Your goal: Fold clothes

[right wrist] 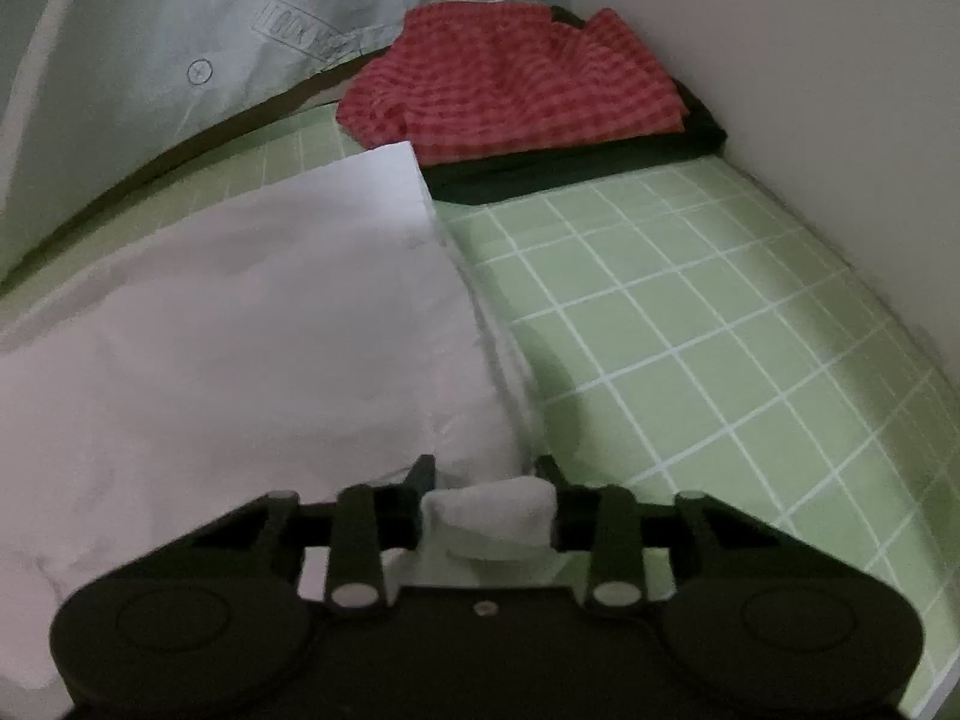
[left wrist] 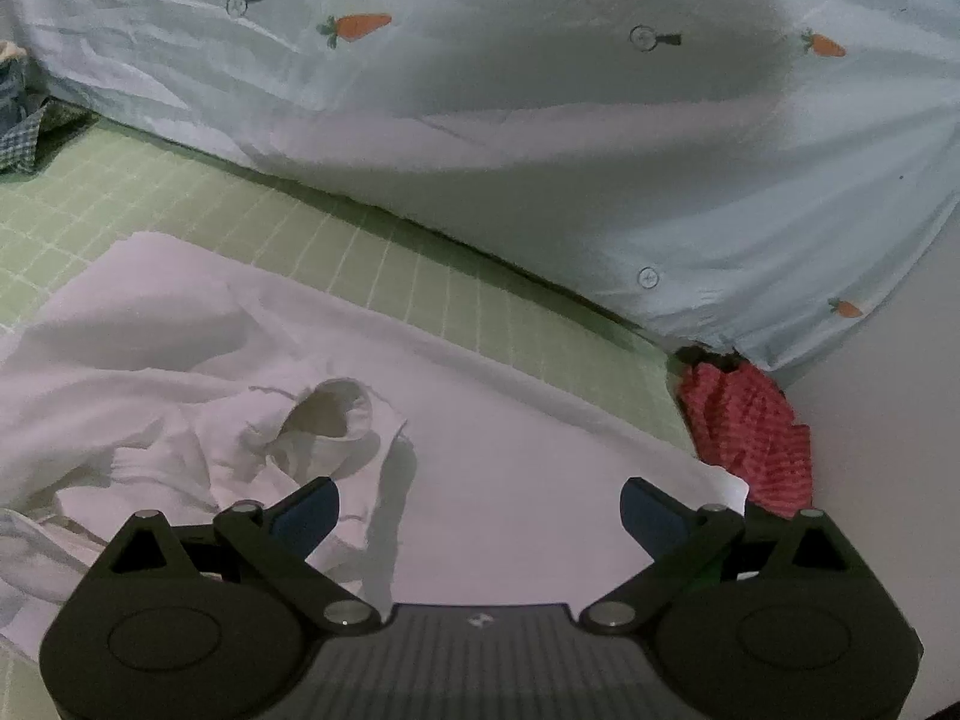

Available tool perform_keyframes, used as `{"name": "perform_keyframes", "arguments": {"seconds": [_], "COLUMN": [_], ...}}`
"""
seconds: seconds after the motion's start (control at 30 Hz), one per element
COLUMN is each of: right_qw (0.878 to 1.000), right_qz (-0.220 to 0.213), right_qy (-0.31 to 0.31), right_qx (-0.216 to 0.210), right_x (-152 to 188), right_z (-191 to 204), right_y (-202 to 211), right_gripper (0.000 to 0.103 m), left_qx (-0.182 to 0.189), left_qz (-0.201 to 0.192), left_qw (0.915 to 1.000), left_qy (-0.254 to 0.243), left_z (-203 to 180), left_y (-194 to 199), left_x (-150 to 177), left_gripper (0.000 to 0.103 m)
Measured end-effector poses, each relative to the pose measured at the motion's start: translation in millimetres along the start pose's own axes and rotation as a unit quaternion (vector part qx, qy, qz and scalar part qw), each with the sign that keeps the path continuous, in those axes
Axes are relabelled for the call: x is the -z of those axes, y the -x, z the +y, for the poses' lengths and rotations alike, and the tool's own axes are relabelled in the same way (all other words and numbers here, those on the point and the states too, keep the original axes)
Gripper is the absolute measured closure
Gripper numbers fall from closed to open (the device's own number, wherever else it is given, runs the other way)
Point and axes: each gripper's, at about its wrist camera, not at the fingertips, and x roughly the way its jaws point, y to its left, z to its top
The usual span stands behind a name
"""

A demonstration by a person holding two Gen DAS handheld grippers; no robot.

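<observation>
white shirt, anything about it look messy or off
Yes. The white shirt lies flat on its right side, but its left part is bunched and rumpled. The right tongs pinch one edge; the left tongs are open.

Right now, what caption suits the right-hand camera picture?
Right gripper pinching white garment on green checked sheet.

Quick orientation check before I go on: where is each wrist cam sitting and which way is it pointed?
Left wrist: on the left gripper, jaws open, low over the white garment, facing the carrot-print bedding.
Right wrist: on the right gripper, shut on a bunch of the white garment, facing the red checked cloth.
Shared: white garment, red checked cloth, green grid sheet, bedding.
</observation>
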Motion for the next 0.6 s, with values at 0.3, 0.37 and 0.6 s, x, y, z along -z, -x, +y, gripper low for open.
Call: {"name": "perform_keyframes", "arguments": {"seconds": [0.3, 0.37, 0.6], "right_qw": [0.997, 0.995, 0.986], "right_qz": [-0.073, -0.084, -0.110], "right_qy": [-0.012, -0.007, 0.037], "right_qx": [-0.037, -0.052, -0.116], "right_x": [-21, -25, -22], "right_z": [41, 61, 156], "right_y": [56, 66, 89], "right_gripper": [0.075, 0.075, 0.076], "left_qx": [0.004, -0.003, -0.042], "left_qz": [-0.025, -0.021, -0.031], "left_qw": [0.9996, 0.9997, 0.9985], "left_qy": [-0.016, -0.011, -0.015], "left_z": [18, 30, 79], "left_y": [43, 50, 78], "left_x": [-13, -18, -40], "left_gripper": [0.002, 0.002, 0.002]}}
